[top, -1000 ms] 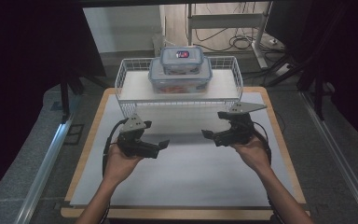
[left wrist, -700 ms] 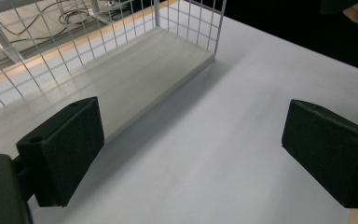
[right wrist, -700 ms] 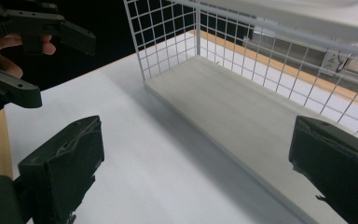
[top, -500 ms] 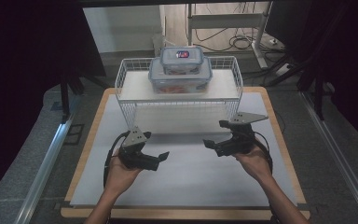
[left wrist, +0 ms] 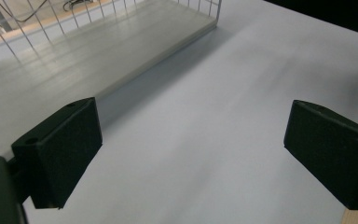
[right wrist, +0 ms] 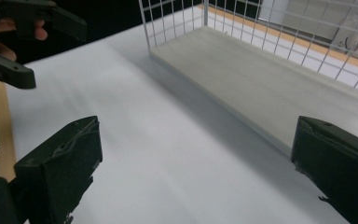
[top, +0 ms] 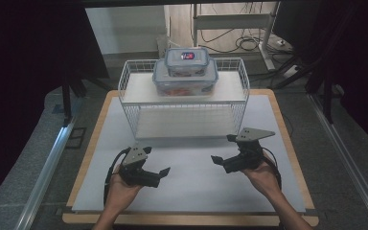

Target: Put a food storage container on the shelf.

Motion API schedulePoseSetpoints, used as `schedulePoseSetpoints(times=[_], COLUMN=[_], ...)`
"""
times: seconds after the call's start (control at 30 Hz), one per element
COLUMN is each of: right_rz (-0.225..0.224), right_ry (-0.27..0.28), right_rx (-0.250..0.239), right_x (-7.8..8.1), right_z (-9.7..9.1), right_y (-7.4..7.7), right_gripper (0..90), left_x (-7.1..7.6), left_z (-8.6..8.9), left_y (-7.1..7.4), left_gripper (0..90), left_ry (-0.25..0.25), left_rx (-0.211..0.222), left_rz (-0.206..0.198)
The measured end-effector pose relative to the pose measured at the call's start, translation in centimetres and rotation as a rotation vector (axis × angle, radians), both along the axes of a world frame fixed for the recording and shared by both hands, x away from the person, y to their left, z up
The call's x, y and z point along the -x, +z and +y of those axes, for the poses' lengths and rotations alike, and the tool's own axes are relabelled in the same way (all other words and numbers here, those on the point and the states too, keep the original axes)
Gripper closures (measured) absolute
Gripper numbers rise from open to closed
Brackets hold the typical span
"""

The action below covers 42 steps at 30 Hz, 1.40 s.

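Dark curtains flank a wood-edged table (top: 287, 143) under a white mat (top: 191, 167). Both grippers, left (top: 154, 167) and right (top: 224, 149), hover empty, jaws apart, near the rack (top: 182, 98) bearing stacked boxes (top: 186, 72).

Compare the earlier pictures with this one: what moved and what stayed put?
Both hands drew back toward the person's edge of the table: the left hand-held gripper and right hand-held gripper retreated from the wire rack, jaws open, holding nothing. The stacked containers stayed on the rack's top shelf.
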State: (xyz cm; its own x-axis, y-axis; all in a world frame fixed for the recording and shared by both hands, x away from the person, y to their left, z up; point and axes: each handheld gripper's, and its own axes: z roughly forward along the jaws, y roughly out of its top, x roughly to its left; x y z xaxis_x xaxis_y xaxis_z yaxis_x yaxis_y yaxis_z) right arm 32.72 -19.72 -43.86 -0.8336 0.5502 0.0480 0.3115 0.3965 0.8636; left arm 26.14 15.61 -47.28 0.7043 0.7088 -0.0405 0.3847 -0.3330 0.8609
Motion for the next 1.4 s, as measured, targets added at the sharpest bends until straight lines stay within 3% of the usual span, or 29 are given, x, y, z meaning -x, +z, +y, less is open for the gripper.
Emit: schedulePoseSetpoints(times=[0.17,0.43,0.8,1.2,1.4], right_rz=[0.014,0.015,0.022,0.014,0.034], right_ry=[-0.003,-0.021,-0.054,-0.087,-0.103], right_rx=[0.012,0.029,0.064,0.128,0.148], right_x=[0.6,1.8,3.2,4.4,4.8], right_z=[-0.4,-1.3,-3.0,-4.8,-5.8], right_y=[-1.1,-2.1,-3.5,-4.5,-5.2], right_gripper=[1.3,1.3,1.3,1.5,1.6], left_x=[0.8,1.8,2.8,4.1,4.6], left_z=[0.6,1.4,1.7,2.8,3.4], left_y=[-0.7,-1.2,-2.7,-3.4,-3.8], left_gripper=[3.8,3.8,3.5,3.3,2.9], left_ry=[0.025,0.048,0.072,0.103,0.129], left_rx=[-0.015,-0.004,-0.076,-0.088,-0.123], left_rz=[-0.003,-0.009,0.001,0.028,0.031])
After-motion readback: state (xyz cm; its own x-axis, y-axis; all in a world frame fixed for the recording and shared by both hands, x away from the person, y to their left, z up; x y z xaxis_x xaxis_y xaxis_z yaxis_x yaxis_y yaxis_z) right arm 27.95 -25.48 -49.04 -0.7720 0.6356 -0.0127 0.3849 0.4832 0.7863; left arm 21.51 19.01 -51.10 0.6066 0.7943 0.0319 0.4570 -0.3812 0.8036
